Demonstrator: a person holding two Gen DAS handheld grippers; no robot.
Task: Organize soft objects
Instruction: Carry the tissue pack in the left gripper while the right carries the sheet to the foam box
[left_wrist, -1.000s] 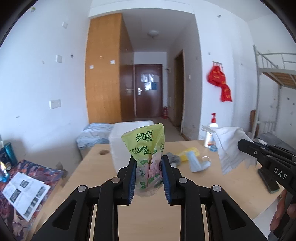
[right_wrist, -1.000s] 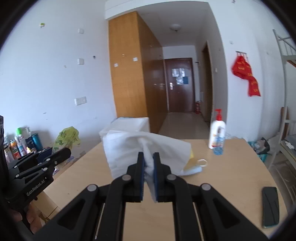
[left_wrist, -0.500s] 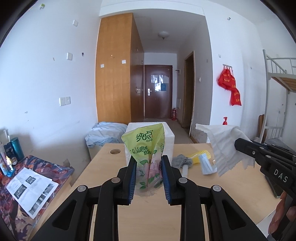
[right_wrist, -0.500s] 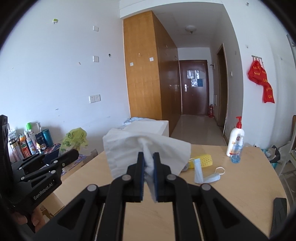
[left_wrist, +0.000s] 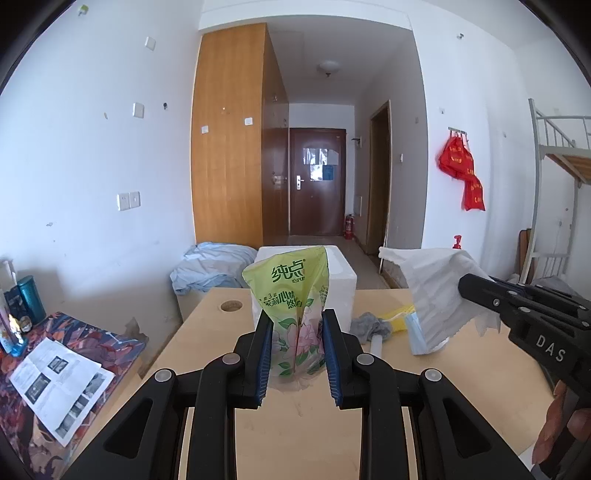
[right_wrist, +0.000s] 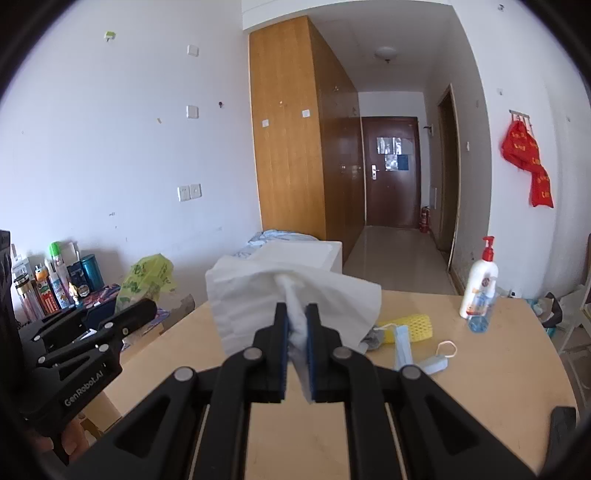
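Fingers of my left gripper are clamped on the lower half of the green tissue pack, part-open only as far as the pack's width, blue pads pressing its flowered sides. It stands upright between them, lifted above the wooden table, in front of the white foam box. I judge the low grip leaves the limp top free, so the pack can be lowered into a container without the jaws fouling the rim.

Fingers of my right gripper are nearly closed, pinching a gathered fold of the white tissue; the rest of the sheet fans out to the far side, clear of the table. Pinching a bunched fold, in my judgement, keeps so thin a sheet from slipping.

Both items are raised side by side, near the box, which I take to be the destination. A grey cloth, a yellow mesh sleeve and a blue face mask lie on the table beyond, not yet sorted. A pump bottle stands far right.
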